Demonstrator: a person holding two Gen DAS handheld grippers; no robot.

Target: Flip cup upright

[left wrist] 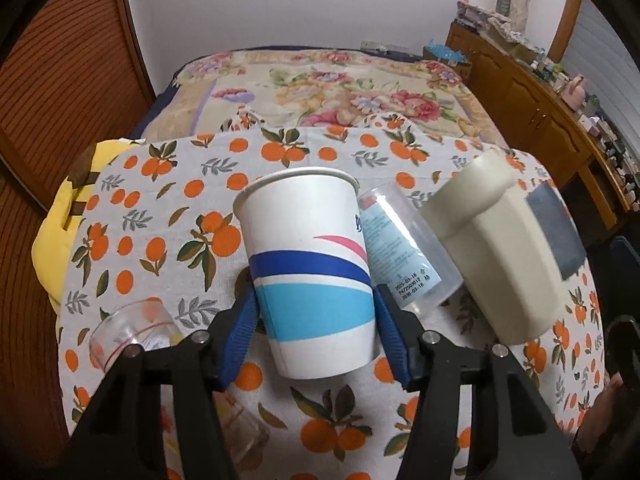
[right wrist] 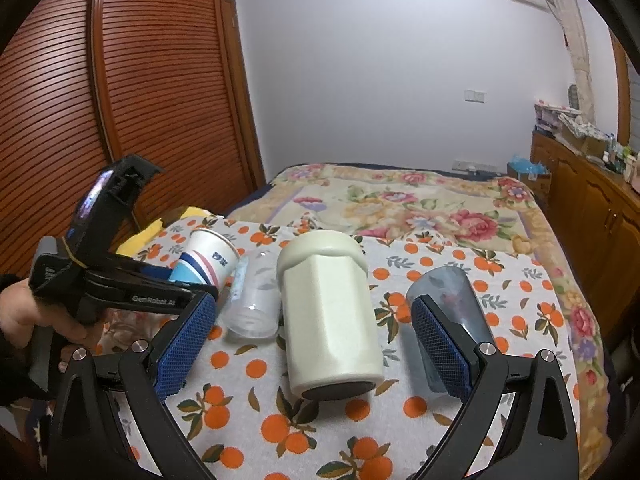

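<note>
Ribbed fingers pinch tapered paper cup, seemingly.

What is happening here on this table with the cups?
A person works with two hand-held grippers over a table with an orange-print cloth. The left hand-held gripper is shut on the paper cup, whose wide rim points away from the camera. The right hand-held gripper is open around the cream tumbler without touching it. A clear plastic cup lies on its side between them, and a dark cup stands by the right finger.
</note>
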